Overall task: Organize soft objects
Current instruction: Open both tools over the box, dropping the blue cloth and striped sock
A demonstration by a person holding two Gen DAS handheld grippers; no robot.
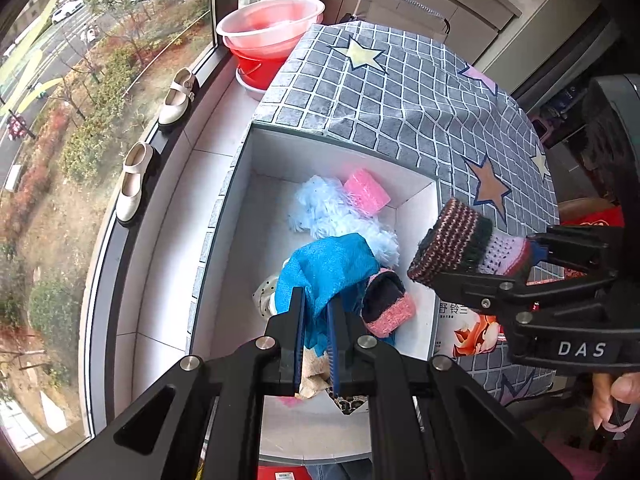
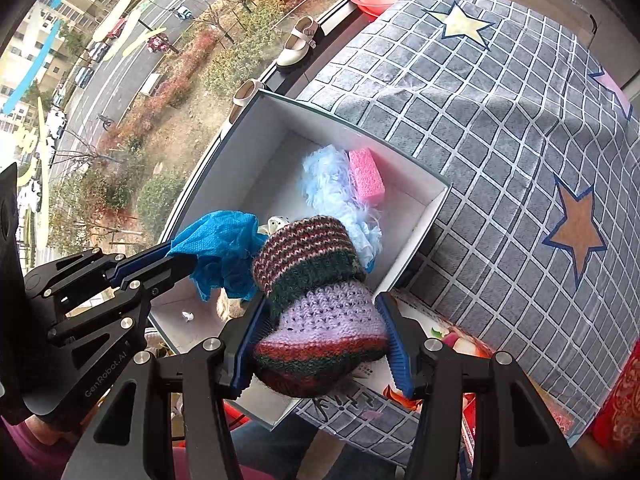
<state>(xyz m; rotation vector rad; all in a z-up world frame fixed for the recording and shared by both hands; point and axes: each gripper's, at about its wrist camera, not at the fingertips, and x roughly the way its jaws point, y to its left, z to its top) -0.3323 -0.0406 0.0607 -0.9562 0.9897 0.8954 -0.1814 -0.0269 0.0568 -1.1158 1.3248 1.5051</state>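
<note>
My left gripper (image 1: 317,312) is shut on a crumpled blue cloth (image 1: 326,270), which hangs over the open white box (image 1: 224,264). My right gripper (image 2: 322,334) is shut on a striped knitted bootie (image 2: 316,292) with a lilac middle band, held above the box's near right corner. The bootie (image 1: 460,246) and right gripper (image 1: 524,264) also show at the right of the left wrist view. Inside the box lie a fluffy pale-blue piece (image 1: 340,212), a pink sponge (image 1: 366,192) and a black-and-pink slipper sock (image 1: 386,302). The blue cloth (image 2: 224,248) and left gripper (image 2: 180,266) appear at the left of the right wrist view.
The box rests on a grey grid-patterned cloth with stars (image 1: 400,92). Red and pink basins (image 1: 268,28) stand at the far end by the window. Two cream shoes (image 1: 176,98) sit on the window sill. A person's hand (image 1: 616,396) grips the right tool.
</note>
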